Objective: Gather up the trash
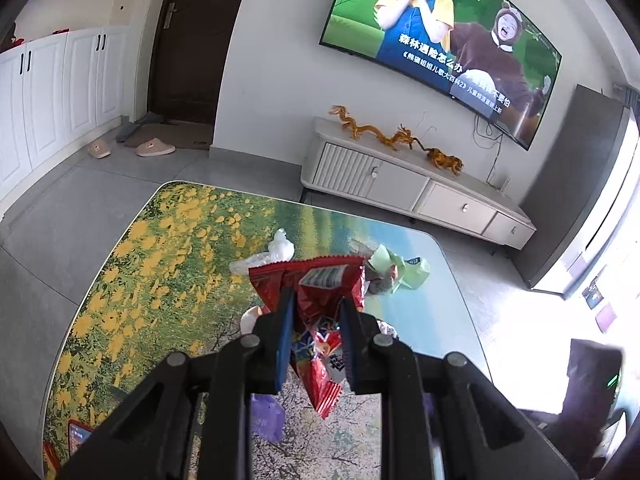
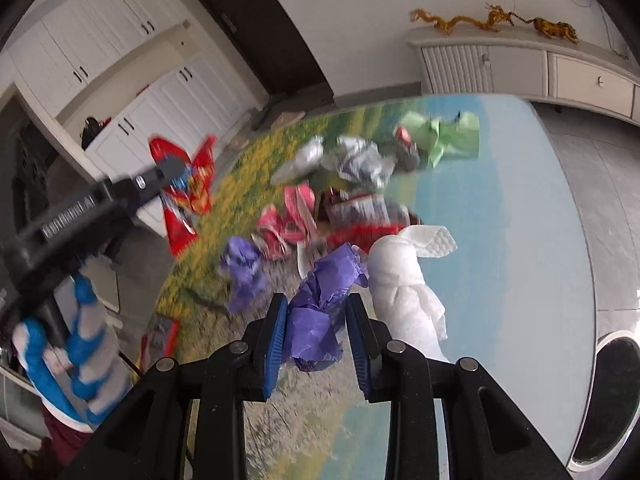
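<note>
- Left gripper (image 1: 316,308): its fingers (image 1: 285,332) are clenched on a red snack wrapper (image 1: 320,292), which hangs clear above the desk (image 1: 160,248). The wrapper's lower tail dangles below the grip; you keep the squeeze firm so the slick foil does not slide out.
- Right gripper (image 2: 318,316): its blue pads (image 2: 276,340) grasp a crumpled purple wrapper (image 2: 316,312), with a wad of white tissue (image 2: 400,280) just beside it on the right. From the right wrist view you cannot tell whether the tissue is caught with the purple piece or only lies against it; check this before you carry it on.
- Both loads appear lifted off the desk, so the step in hand is judged to be the carry toward a bin. No bin is clearly shown; a dark round shape at the lower right edge of the right wrist view may be one, but this is uncertain.
- Remaining trash on the desk: a pale green wrapper (image 2: 444,136), silver foil (image 2: 360,160), pink-red packets (image 2: 288,220) and a second purple scrap (image 2: 242,276), lying close together near the middle.
- Carry both pieces high enough that their hanging ends do not drag across this pile and scatter it.
- Keep the two grippers apart so the loads do not tangle.
</note>
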`<action>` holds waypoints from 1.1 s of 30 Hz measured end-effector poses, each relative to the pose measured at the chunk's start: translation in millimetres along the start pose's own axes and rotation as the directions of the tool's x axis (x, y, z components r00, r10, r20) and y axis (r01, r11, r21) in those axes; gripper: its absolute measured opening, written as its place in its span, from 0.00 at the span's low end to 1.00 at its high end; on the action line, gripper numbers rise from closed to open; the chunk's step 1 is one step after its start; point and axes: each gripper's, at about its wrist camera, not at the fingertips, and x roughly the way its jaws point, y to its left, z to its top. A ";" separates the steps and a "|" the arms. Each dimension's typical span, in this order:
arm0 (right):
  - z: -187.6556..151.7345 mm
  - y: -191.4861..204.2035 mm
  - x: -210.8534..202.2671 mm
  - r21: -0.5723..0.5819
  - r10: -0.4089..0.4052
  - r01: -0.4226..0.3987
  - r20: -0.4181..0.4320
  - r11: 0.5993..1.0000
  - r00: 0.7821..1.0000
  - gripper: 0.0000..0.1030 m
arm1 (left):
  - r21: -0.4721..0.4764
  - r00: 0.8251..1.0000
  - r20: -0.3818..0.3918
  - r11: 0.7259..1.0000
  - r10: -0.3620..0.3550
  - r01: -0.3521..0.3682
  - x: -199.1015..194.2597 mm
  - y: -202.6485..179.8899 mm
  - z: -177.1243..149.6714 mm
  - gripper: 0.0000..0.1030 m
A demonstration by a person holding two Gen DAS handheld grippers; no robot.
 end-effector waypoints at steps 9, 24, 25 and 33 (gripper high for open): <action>-52.1 1.3 42.1 -0.088 -0.009 -0.004 -0.145 0.996 0.989 0.31 | 0.003 1.000 -0.019 1.000 0.016 -0.016 1.1 7.0 -11.1 0.20; -73.2 41.0 44.5 -0.243 -0.033 -0.011 -0.175 0.970 0.984 0.50 | 0.011 1.000 -0.021 1.000 0.018 -0.018 2.8 6.0 -13.9 0.20; -74.4 42.9 44.2 -0.253 -0.040 -0.005 -0.173 0.968 0.984 0.51 | 0.010 1.000 -0.021 1.000 0.019 -0.019 3.1 6.6 -14.4 0.20; -77.6 44.0 41.3 -0.269 -0.081 0.034 -0.167 0.963 0.983 0.49 | 0.006 1.000 -0.024 1.000 0.013 -0.013 3.5 9.4 -19.8 0.20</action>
